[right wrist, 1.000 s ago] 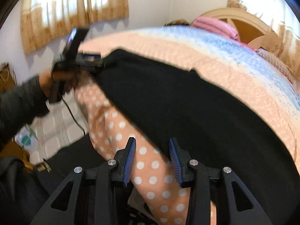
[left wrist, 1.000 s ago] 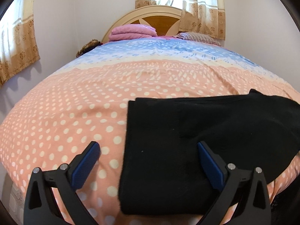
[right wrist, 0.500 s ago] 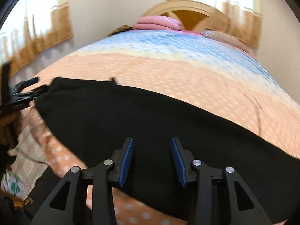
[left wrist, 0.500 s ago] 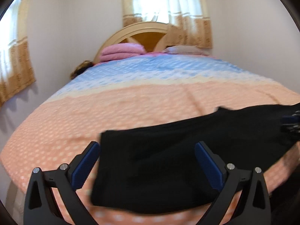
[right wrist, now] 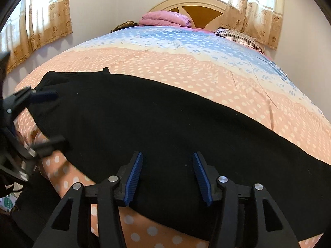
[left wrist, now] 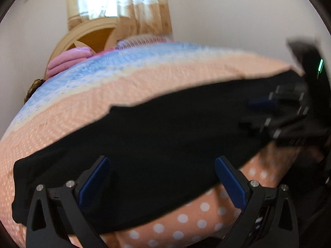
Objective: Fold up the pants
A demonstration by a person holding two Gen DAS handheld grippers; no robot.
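Black pants (left wrist: 157,132) lie flat across the near end of the bed, folded lengthwise into one long strip; they also show in the right wrist view (right wrist: 165,124). My left gripper (left wrist: 161,177) is wide open and empty, just above the strip near its left part. My right gripper (right wrist: 167,175) is open and empty, its blue pads over the near edge of the pants. Each gripper shows in the other's view: the right one (left wrist: 266,113) blurred at the pants' right end, the left one (right wrist: 41,119) at the left end.
The bed (right wrist: 186,66) has a peach polka-dot and blue cover. A folded pink blanket (right wrist: 165,19) and a striped pillow (right wrist: 240,38) lie by the wooden headboard (right wrist: 198,7). Curtained windows are behind and to the left. The bed's near edge drops off below the grippers.
Both grippers have swung round over the pants. The right gripper's jaws have opened wider. The left gripper has stayed wide open and now points toward the right end.
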